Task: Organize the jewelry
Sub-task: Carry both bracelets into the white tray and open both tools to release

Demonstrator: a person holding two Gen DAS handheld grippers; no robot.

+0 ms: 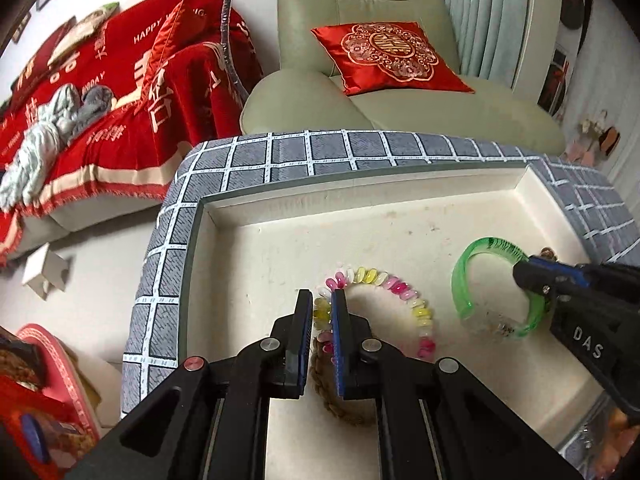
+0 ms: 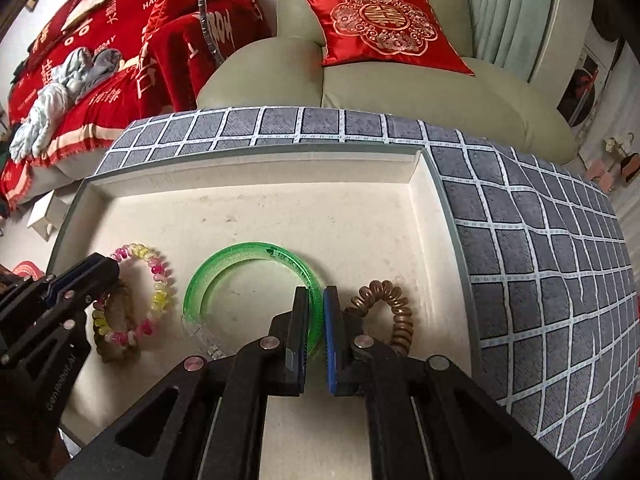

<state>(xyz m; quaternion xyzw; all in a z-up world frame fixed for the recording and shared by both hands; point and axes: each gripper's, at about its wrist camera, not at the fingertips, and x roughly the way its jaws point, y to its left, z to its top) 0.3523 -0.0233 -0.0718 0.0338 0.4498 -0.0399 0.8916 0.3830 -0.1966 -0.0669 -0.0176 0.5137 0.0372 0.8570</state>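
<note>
While both tools point steeply down into the cream tray (image 2: 248,216), each is clamped on one piece of jewelry. The tray sits on a tabletop under a grey checked cloth (image 2: 540,248).

Item 1: pastel bead bracelet (image 1: 404,292), pink, yellow and clear beads, in the tray's left half. The left tool (image 1: 322,304) has its blue pads closed on the bracelet's 9 o'clock side. Seen from the right wrist, the bracelet (image 2: 160,284) overlaps a braided tan ring (image 2: 116,350) lying under its lower edge.

Item 2: translucent green bangle (image 2: 248,256), mid-tray, at 3 o'clock of the bead bracelet. The right tool (image 2: 316,296) grips its rim at about 4 o'clock of the ring, with the jaws nearly together. The left wrist view shows the bangle (image 1: 464,276) tilted.

Item 3: brown spiral hair tie (image 2: 396,312), lying loose just beside the right tool at its 3 o'clock.

Item 4: clear plastic piece (image 2: 202,332), at the bangle's 7 o'clock; its nature cannot be told.

Background: pale green armchair (image 2: 360,92) bearing a red embroidered cushion (image 2: 384,28) at 12 o'clock.
</note>
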